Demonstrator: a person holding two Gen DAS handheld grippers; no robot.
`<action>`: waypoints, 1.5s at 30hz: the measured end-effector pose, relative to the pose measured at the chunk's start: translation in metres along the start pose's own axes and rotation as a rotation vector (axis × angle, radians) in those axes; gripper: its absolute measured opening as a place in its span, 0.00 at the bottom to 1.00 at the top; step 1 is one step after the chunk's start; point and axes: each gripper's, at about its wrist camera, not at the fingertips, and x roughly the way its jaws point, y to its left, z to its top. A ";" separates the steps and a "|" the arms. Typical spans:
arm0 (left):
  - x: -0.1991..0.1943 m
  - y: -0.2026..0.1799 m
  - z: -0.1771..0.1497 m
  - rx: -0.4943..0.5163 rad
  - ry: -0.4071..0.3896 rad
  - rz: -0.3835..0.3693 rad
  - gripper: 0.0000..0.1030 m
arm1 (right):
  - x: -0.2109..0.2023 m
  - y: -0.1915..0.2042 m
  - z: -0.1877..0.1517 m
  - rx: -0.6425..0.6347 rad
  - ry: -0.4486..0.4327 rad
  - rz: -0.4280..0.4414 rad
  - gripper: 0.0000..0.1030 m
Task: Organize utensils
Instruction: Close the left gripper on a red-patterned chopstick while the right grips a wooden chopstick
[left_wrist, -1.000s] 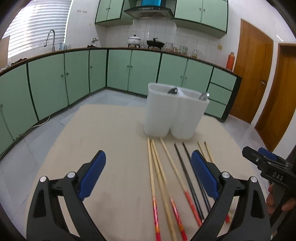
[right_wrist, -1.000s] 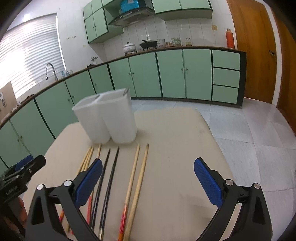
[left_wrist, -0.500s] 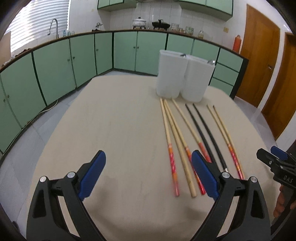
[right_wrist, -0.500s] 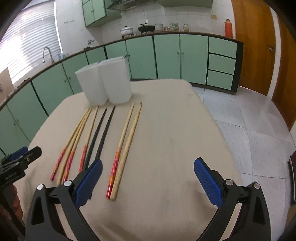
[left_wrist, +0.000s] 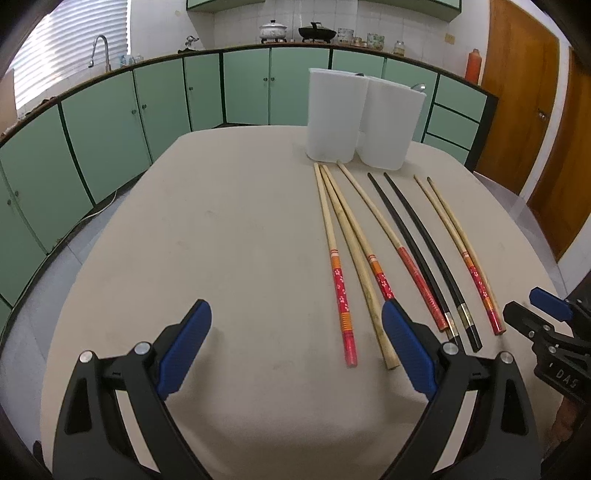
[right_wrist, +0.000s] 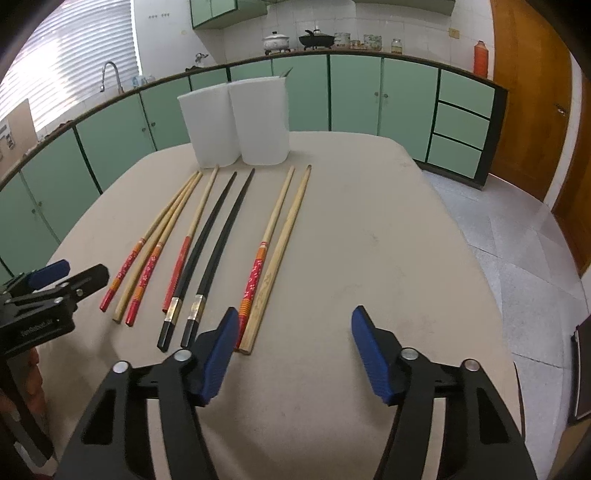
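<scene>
Seven chopsticks (left_wrist: 384, 240) are laid out in a rough fan on the desk (left_wrist: 221, 240), thin tips toward the far edge, thick ends toward the cameras. Counted from the left in the left wrist view: a red-handled one (left_wrist: 340, 288), a plain wooden one (left_wrist: 360, 271) crossing just beside it, two more red-handled ones, then a black pair (left_wrist: 424, 251) with metal bands, then one more red-handled stick touching a plain one at the right.

A white two-compartment holder (left_wrist: 364, 118) is set upright at the far end of the desk, just beyond the tips. A utensil handle is seen above its right compartment rim; contents otherwise hidden.

Left gripper (left_wrist: 295, 349) is held above the near desk edge, fingers (left_wrist: 184, 349) spread wide, nothing between them. Right gripper (right_wrist: 291, 354) is held likewise near the thick ends, fingers (right_wrist: 371, 354) spread apart, nothing gripped; its left finger overlaps the ends of the rightmost pair in view, contact not determinable.

Green cabinets (right_wrist: 354, 96) are seen behind the desk.
</scene>
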 end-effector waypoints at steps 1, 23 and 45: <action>0.001 -0.001 0.001 0.001 0.003 -0.001 0.88 | 0.001 0.001 -0.001 0.000 0.002 0.004 0.55; 0.012 -0.001 0.002 -0.021 0.051 0.001 0.76 | 0.000 0.004 -0.006 -0.028 0.016 0.044 0.37; 0.015 0.000 0.002 -0.027 0.068 0.014 0.74 | 0.004 -0.009 -0.009 -0.012 0.012 0.045 0.21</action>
